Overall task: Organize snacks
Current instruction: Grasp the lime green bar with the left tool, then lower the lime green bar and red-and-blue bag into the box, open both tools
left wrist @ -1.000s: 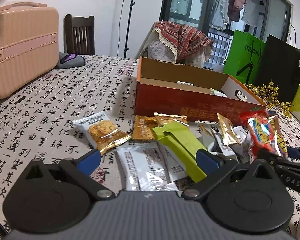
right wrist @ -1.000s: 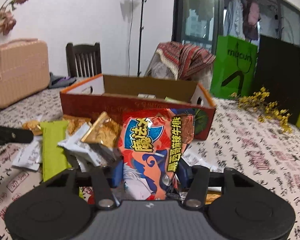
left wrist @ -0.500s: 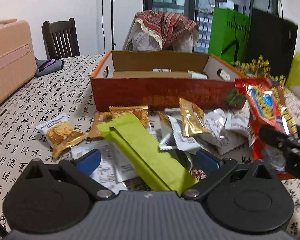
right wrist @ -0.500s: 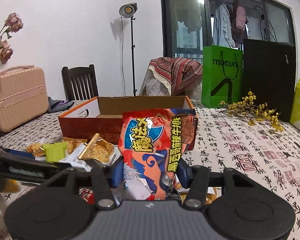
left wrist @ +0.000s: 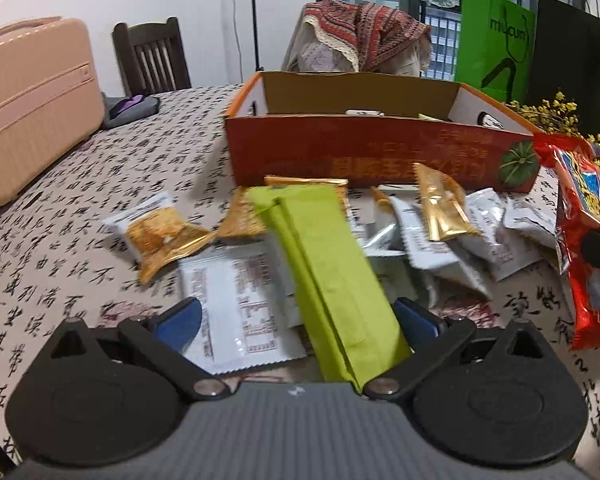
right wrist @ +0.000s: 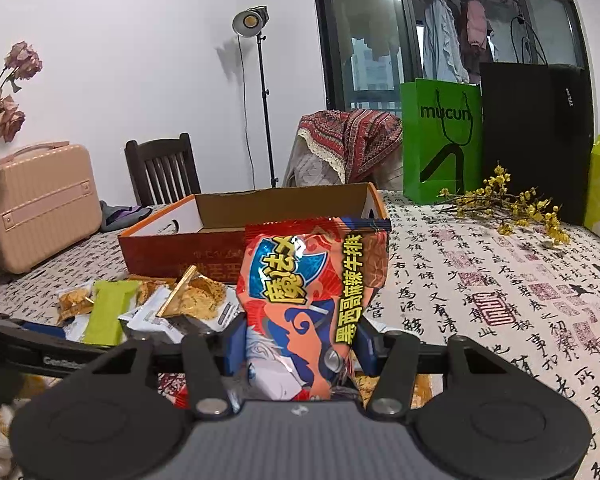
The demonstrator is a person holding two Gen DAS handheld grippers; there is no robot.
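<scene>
On your left, the left gripper (left wrist: 296, 316) hangs with its jaws spread wide over the loose pile of snacks; nothing is pinched. The long green packet (left wrist: 324, 276) lies between the blue pads (left wrist: 180, 320), slanting toward the orange cardboard box (left wrist: 360, 152), with a white sachet (left wrist: 240, 304) under it. If that green packet is your next pick, square the jaws across its narrow width and take it alone, so the sachet beneath stays on the tablecloth (left wrist: 60, 240).

To the right, your right gripper (right wrist: 300, 344) is clamped on the red snack bag (right wrist: 308, 292), which stands upright between the pads, in front of the box. Carry it over the box's near wall before letting go, and lower it flat so it doesn't tip out.
</scene>
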